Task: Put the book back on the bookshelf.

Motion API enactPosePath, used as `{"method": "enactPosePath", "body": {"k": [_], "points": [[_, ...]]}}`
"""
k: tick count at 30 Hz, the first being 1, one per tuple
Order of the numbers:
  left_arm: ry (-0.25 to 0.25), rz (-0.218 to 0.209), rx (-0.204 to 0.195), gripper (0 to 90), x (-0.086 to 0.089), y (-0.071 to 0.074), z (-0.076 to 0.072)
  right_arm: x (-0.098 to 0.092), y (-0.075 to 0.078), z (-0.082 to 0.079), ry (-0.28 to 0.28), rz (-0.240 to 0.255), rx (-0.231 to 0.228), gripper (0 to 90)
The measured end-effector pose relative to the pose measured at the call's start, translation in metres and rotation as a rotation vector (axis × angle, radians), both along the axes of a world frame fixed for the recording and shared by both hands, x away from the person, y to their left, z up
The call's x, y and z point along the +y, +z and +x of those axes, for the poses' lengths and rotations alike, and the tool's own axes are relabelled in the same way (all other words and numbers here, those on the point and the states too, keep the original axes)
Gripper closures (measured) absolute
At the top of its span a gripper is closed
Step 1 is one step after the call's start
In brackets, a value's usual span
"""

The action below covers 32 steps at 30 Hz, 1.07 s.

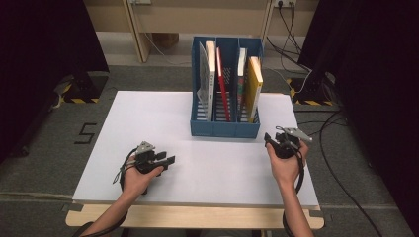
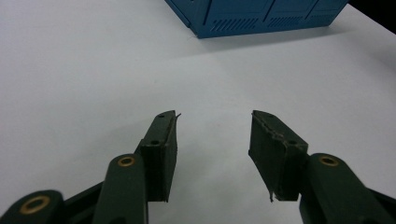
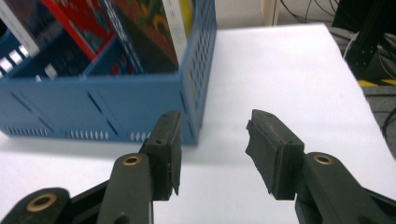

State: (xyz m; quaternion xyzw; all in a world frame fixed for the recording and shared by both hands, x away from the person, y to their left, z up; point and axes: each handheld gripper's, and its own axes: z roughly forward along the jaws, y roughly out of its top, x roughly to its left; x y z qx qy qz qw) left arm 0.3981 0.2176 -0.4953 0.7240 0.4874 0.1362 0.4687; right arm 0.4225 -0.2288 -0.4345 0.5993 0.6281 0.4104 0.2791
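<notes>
My left gripper (image 1: pixel 168 160) lies low over the bare white table (image 1: pixel 148 113), near its front-left part, jaws spread apart with nothing between them. My right gripper (image 1: pixel 270 139) hovers just off the front-right corner of the blue file rack (image 1: pixel 225 129), jaws likewise spread and empty; in the right gripper view that corner sits just ahead of my left-hand jaw, not touching it.

The rack stands upright at the middle of the table's far half, its three slots running front to back, away from me. The books stand on edge, long sides upright: a white book (image 1: pixel 210 79) in the left slot, a red book (image 1: pixel 223 84) leaning in the middle, a yellow book (image 1: pixel 254 86) tilted in the right slot.
</notes>
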Motion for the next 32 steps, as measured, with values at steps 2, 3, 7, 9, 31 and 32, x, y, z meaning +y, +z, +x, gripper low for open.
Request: {"method": "enactPosePath", "body": {"k": [2,3,7,9,31,32], "points": [[0.006,0.003,-0.005,50.9,0.003,0.0,0.0,-0.002,-0.009,-0.006,0.006,-0.002,0.008,54.7],[0.01,0.003,-0.01,50.9,0.004,-0.001,0.0,-0.003,-0.013,-0.008,0.006,0.0,0.009,54.7],[0.02,0.023,-0.023,50.7,0.008,-0.003,-0.001,-0.007,-0.03,-0.018,0.001,0.003,0.02,54.7],[0.025,0.027,-0.021,50.6,0.009,-0.004,-0.001,-0.007,-0.037,-0.023,0.003,0.003,0.021,54.7],[0.053,0.028,-0.104,49.5,0.01,-0.004,-0.008,-0.008,-0.056,-0.039,-0.032,-0.044,-0.077,49.5],[0.05,0.034,-0.105,49.4,0.01,-0.004,-0.008,-0.008,-0.056,-0.038,-0.027,-0.042,-0.073,49.3]]}}
